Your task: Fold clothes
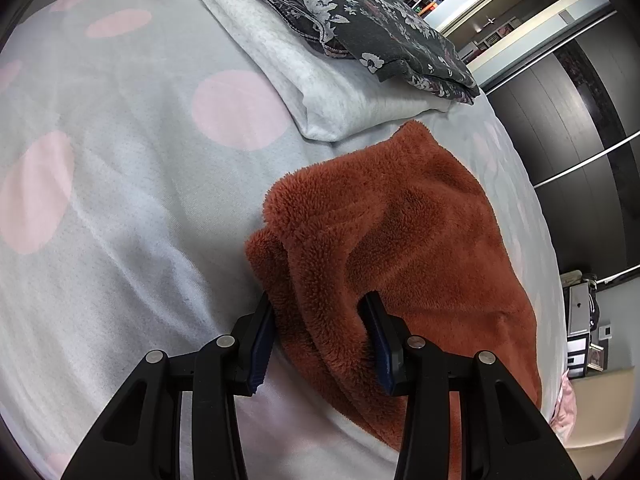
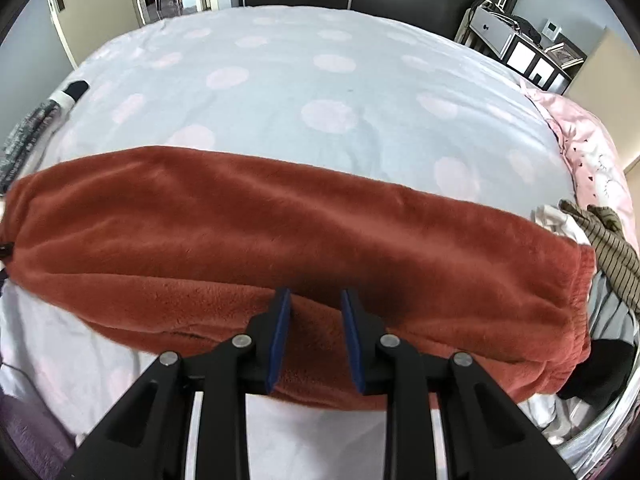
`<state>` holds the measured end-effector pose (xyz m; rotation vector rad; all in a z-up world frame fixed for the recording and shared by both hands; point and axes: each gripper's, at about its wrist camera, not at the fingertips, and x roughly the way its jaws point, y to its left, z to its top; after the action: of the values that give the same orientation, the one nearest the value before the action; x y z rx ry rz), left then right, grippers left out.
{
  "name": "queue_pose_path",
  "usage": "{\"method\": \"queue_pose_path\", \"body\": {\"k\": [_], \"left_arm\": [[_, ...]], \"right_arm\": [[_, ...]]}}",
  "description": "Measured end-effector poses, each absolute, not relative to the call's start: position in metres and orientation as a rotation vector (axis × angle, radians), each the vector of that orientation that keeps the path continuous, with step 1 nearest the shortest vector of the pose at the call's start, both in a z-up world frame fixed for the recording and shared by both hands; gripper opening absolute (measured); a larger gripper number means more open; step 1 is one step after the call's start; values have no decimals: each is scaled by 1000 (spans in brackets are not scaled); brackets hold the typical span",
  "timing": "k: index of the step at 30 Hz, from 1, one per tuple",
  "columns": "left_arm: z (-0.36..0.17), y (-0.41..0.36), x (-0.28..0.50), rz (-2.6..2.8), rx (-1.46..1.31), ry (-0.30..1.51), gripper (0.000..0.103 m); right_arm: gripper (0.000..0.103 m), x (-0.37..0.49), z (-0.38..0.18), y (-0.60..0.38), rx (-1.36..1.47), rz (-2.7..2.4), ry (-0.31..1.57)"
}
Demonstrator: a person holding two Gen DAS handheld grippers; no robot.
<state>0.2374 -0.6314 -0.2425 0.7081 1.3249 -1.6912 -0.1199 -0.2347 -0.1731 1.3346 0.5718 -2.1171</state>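
A rust-red fleece garment [image 1: 404,232] lies folded in a long band across the bed; in the right wrist view it [image 2: 280,232] stretches from left to right. My left gripper [image 1: 320,312] has its jaws around one bunched end of the fleece, with fabric between the fingers. My right gripper [image 2: 314,304] sits at the near long edge of the fleece, with its jaws partly apart and fleece between the blue pads [image 2: 278,340].
The bed has a pale blue cover with pink dots [image 2: 328,116]. A folded white garment [image 1: 304,80] with a dark floral one [image 1: 360,16] on top lies beyond the fleece. A heap of unfolded clothes [image 2: 608,248] and a pink pillow [image 2: 588,148] are at the right. Dark wardrobe doors [image 1: 568,120] stand beyond the bed.
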Motion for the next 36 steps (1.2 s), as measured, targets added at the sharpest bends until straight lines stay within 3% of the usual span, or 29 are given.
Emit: {"method": "queue_pose_path", "body": {"k": [7,12,13,15,19,36], "left_arm": [[-242,-631,237,-1689,710,1326,44],[-243,-631,238,-1688,708,1331,44],[-243,-631,238,-1687,709,1330,44],[-243,-630,239,-1688,713,1325,44],[-243,-630,241,-1688,715,1319,44],[-242,-628,236,-1688,738,1277,44]], "right_arm": [[27,-62,-175,-196,1269,-2186,452],[28,-43,-223,-179,1383,-2199,376],[30,-45,-232,-179,1407,-2207,350],[46,-52,-244,-182,1443,-2223,272],[56,-63,-240,-197,1411,-2259,144],[61,-73,-227,-203,1497,-2593,-72]]}}
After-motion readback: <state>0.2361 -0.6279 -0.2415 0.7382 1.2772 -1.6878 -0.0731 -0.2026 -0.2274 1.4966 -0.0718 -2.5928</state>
